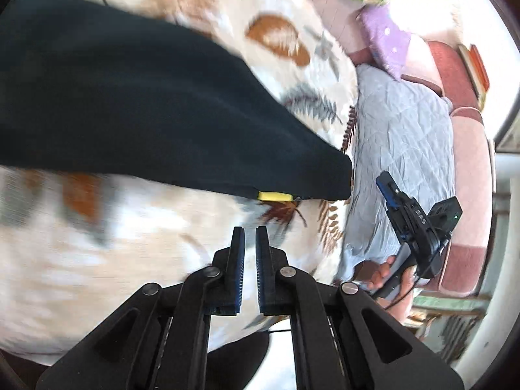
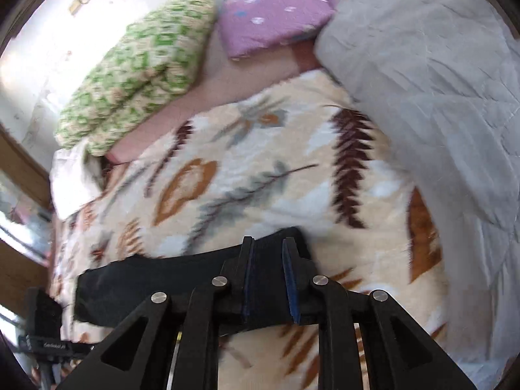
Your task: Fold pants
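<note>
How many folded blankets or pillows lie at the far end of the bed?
2: a green patterned one on the left, a purple one beside it on the right. Others may be hidden.

pants lie on the blanket, quilt to its right.

Our left tool is matte black plastic: two flat upright fingers lined on their inner faces with ribbed blue pads, carried on angled link arms with triangular cut-outs and round silver pivot pins. Our right tool is built the same way, black with blue pads and silver pins. Seen from the left camera, its black body bears white lettering, a small green light and a thin black cable.
</note>
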Tool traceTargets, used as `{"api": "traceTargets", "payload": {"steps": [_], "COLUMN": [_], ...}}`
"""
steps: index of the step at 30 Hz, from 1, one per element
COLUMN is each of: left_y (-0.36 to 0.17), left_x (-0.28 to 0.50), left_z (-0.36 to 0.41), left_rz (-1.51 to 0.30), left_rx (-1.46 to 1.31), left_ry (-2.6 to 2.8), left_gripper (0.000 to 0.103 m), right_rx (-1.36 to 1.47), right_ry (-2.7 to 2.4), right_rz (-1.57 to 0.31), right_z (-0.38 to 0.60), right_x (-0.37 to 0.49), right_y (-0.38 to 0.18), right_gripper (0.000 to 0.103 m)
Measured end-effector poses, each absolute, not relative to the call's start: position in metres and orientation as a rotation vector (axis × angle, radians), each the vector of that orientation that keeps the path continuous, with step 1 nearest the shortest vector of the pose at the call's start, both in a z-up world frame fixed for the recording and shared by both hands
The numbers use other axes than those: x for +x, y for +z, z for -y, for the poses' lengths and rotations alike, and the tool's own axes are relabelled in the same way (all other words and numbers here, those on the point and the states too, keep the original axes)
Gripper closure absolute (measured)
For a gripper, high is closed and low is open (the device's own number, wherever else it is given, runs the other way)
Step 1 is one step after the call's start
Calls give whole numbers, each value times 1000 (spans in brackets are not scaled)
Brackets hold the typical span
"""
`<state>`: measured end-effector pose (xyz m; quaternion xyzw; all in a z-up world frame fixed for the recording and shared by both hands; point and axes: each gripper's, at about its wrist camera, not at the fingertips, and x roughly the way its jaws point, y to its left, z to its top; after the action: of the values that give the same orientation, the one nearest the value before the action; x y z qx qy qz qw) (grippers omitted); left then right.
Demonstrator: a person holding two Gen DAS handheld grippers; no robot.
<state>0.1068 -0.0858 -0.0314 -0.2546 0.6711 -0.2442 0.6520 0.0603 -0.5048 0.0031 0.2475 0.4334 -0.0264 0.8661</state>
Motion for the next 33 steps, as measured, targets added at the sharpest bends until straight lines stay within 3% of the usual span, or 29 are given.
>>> {"api": "traceTargets", "payload": {"steps": [3,6,13,20,23,30,33], "left_y": [-6,7,-10,-39,-48,-49,-49], "left_x": [121,138,173,196,198,201,204], "left_z": [37,-17,-103,-117,-108,-93,-87], "left_rz": [-1441,-1394,-1443,-1475,-1503,-1443,-1444], "left_rx": [-481,-365,-376,-450,-427,-449,-444], "left_ry": [-524,-428,-362,-368,-390,-444,-459], "left_gripper": [94,85,78,74,66,67,67], "right_rx": [566,608,713,683,703,729,725], "right_ry": [65,203,298,117,74,-115,-183], "right_rz": [-895,-911,-946,-1003,-992,-923,-947], "right_z": [470,413,348,391,414,491,519], "right_x": [53,51,55,47,41,27,30], "right_y": [13,9,-14,-32,-34,-33,-42], "right_gripper": [75,75,75,75,75,75,62]}}
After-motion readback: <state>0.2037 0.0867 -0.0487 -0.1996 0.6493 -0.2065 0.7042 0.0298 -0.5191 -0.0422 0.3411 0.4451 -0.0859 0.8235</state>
